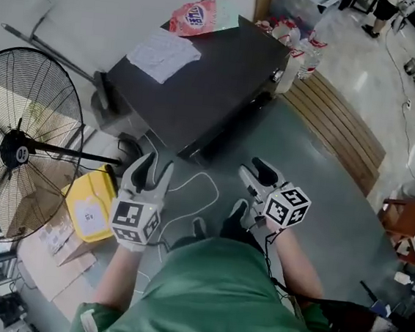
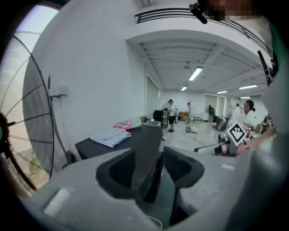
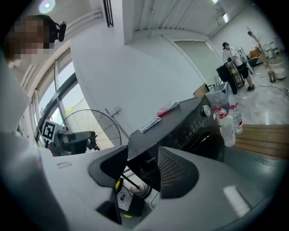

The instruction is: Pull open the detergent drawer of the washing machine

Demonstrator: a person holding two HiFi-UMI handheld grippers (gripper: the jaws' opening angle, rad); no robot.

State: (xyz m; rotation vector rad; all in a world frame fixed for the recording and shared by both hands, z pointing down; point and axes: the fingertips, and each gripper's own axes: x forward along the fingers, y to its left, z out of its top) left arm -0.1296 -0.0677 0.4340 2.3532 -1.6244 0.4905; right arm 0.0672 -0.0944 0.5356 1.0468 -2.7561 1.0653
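The dark washing machine [image 1: 202, 80] stands ahead of me, a folded cloth [image 1: 164, 54] and a pink bag [image 1: 194, 16] on its lid. In the right gripper view its front panel shows a knob [image 3: 205, 109] and the round door [image 3: 205, 140]; the panel's left end, with a brand logo [image 3: 149, 160], lies between the jaws but well short of them. The drawer's outline is too dark to make out. My right gripper [image 1: 257, 174] [image 3: 146, 158] is open and empty. Open and empty too, the left gripper [image 1: 151, 172] [image 2: 149, 158] points at the machine's near corner [image 2: 144, 149].
A large floor fan [image 1: 17, 149] stands at the left, a yellow box [image 1: 93, 205] beside it. White cables [image 1: 189, 196] trail on the floor by the machine. Plastic bottles [image 1: 301, 50] and a wooden platform [image 1: 338, 116] lie to the right. People stand far off in the hall.
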